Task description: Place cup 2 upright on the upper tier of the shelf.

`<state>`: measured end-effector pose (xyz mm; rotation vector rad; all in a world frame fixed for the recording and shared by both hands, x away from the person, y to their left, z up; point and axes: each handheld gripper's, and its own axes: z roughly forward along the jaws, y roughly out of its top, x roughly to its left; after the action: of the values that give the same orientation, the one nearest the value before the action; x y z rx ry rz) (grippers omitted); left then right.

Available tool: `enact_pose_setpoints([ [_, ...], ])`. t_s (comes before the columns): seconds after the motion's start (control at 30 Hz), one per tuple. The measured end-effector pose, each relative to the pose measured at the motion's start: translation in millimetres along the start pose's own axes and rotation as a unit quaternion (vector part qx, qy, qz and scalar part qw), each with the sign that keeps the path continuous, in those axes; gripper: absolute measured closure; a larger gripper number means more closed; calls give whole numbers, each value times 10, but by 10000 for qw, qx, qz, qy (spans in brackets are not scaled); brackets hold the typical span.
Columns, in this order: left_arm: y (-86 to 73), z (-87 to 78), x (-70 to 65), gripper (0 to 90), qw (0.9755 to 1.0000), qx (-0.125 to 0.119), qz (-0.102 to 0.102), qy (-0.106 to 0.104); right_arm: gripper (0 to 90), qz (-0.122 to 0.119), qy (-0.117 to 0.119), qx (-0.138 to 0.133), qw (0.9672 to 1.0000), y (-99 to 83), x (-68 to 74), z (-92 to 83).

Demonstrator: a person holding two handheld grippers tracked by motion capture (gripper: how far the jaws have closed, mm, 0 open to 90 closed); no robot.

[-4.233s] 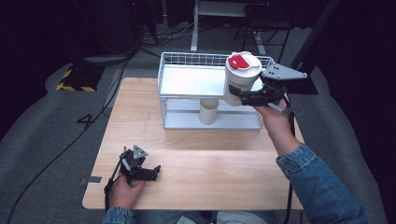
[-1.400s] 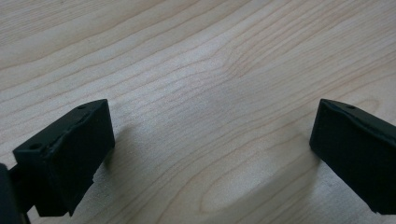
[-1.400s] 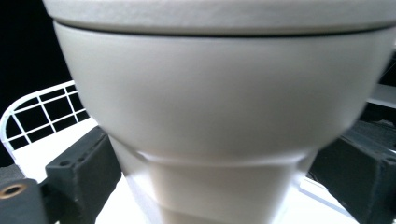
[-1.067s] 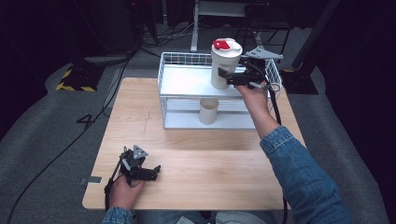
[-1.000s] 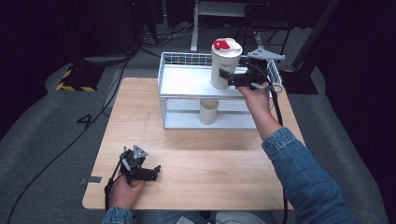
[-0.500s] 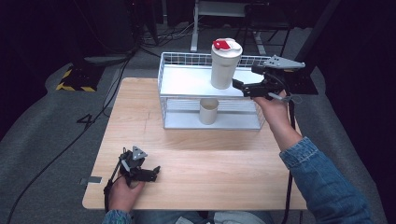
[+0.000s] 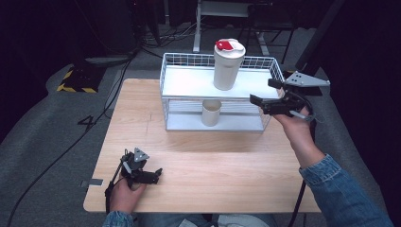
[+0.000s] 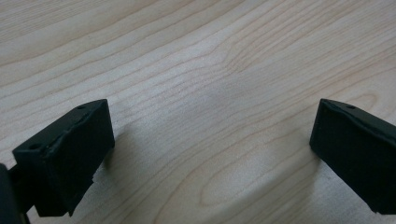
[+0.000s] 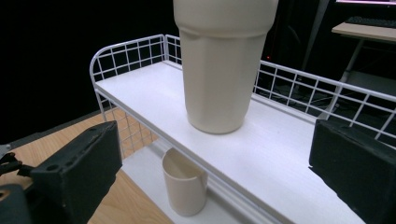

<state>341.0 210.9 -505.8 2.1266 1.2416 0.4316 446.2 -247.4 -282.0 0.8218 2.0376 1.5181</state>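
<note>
The tumbler [image 7: 228, 64] is standing upright on the rack's [image 7: 187, 87] top shelf. The right gripper [image 7: 265, 93] is hanging beside it, jaws apart and empty, having just narrowed slightly. The left gripper [image 7: 156, 173] is resting spread on the table [image 7: 213, 161].

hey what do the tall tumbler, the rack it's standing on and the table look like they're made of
Tumbler: cream, matte, smooth body, likely plastic or coated metal; white lid with a red tab looks plastic.
Rack: thin white-coated wire grid, probably painted or powder-coated steel, with flat matte white shelf boards, material unclear.
Table: light wood or wood-look laminate; clear grain lines in the left gripper view, low sheen.
</note>
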Motion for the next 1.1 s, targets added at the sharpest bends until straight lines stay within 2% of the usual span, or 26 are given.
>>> enact_pose_setpoints([
  [0.13,7,9,-4,2,10000,-15,-17,3,39,-52,-13,75,10000,-103,-5,-122],
  [0.3,18,14,0,2,10000,-1,19,10,45,-2,-20,208,9998,-214,-21,-229],
  [0.47,24,22,-2,3,10000,-5,9,-10,55,89,-44,478,9988,-418,-66,-349],
  [0.6,26,23,-4,2,10000,-4,8,-9,75,107,-74,641,9979,-556,-93,-393],
  [0.7,26,23,-4,2,10000,-4,10,-9,87,154,-68,668,9976,-626,-108,-401],
  [0.8,26,24,-4,2,10000,-6,9,-9,134,167,-153,836,9962,-767,-125,-409],
  [1.1,26,23,-4,2,10000,-5,8,-9,144,220,-229,1083,9936,-1041,-124,-456],
])
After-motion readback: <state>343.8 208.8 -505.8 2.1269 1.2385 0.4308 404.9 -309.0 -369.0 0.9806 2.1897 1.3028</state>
